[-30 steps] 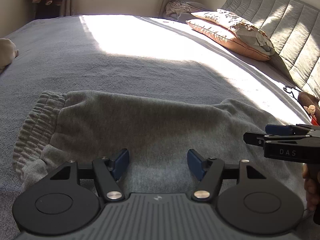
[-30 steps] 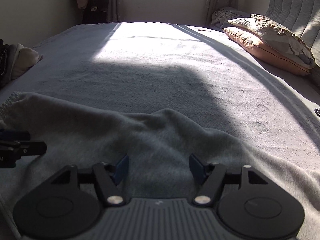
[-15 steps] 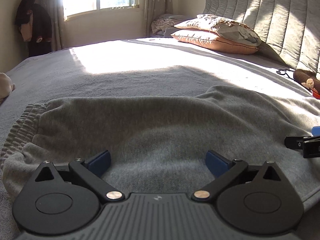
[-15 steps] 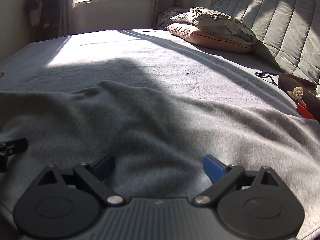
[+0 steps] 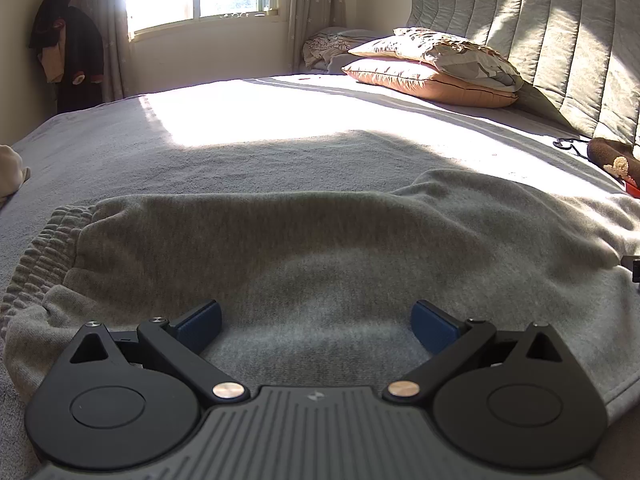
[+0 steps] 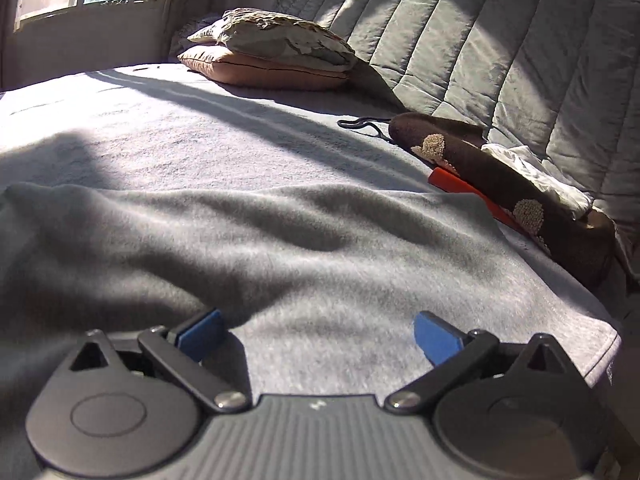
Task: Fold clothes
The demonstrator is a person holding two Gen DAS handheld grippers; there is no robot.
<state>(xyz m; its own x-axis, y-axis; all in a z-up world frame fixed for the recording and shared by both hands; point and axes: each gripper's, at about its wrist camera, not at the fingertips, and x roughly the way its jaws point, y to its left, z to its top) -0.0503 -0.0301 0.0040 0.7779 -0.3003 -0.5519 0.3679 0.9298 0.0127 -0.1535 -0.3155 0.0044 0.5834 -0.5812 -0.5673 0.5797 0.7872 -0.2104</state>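
Grey sweatpants (image 5: 320, 248) lay flat across the bed (image 5: 120, 152); left tongs (image 5: 316, 320) and right tongs (image 6: 318, 332) gaped apart, empty, at its near edge, probably between folds; next, pinching that edge.

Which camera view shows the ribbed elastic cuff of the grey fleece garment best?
The left wrist view: the ribbed elastic cuff of the grey fleece garment lies at its left edge. The right wrist view shows only plain fabric, no cuff.
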